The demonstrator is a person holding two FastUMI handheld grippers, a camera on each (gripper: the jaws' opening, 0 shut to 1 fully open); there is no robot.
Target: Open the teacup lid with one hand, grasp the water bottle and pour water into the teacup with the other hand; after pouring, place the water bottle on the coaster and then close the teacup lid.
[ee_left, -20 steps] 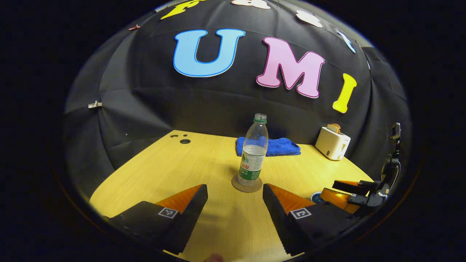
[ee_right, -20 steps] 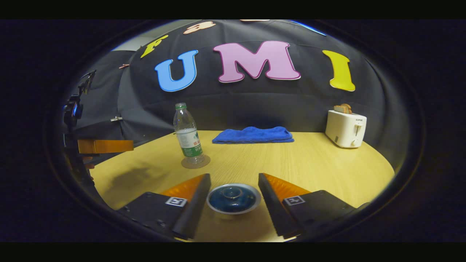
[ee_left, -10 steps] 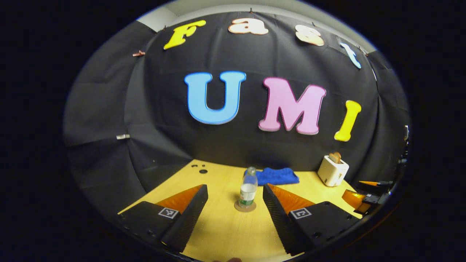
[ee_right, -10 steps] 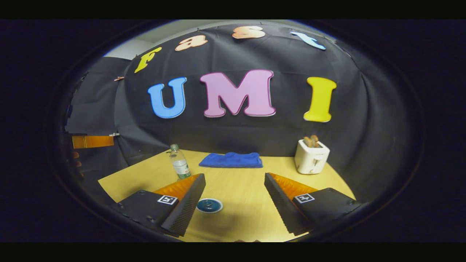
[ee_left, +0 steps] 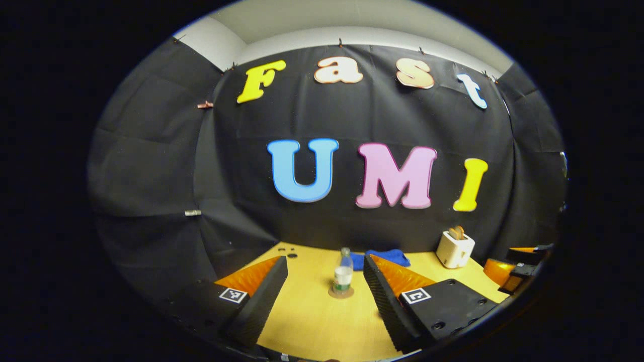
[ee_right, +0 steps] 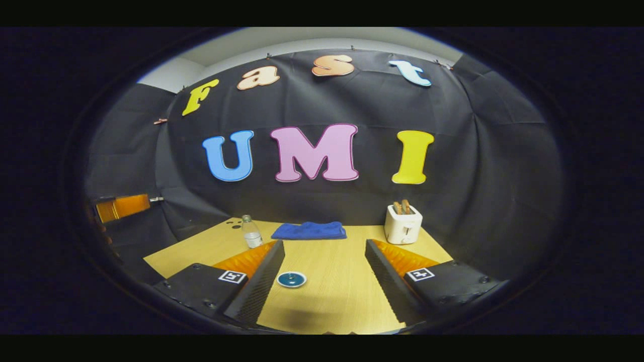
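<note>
1. Clear plastic formed the water bottle [ee_left: 343, 270], which stood on its coaster [ee_left: 341, 292] ahead of the left gripper [ee_left: 324, 291], between its fingers' lines; judged light, partly filled, likely to flex, best taken mid-body.
2. The lidded teacup [ee_right: 292, 279] sat ahead of the right gripper [ee_right: 322, 281], nearer its left finger; judged fragile, its lid best taken by the knob.
3. Both grippers were spread wide, holding nothing.
4. The wooden table [ee_right: 342, 281] carried a blue cloth [ee_right: 309, 231] and toaster [ee_right: 403, 223] beyond.

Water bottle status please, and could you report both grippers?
Left gripper open, empty. Right gripper open, empty. Water bottle upright on coaster; teacup lidded. Nothing in the way.
</note>
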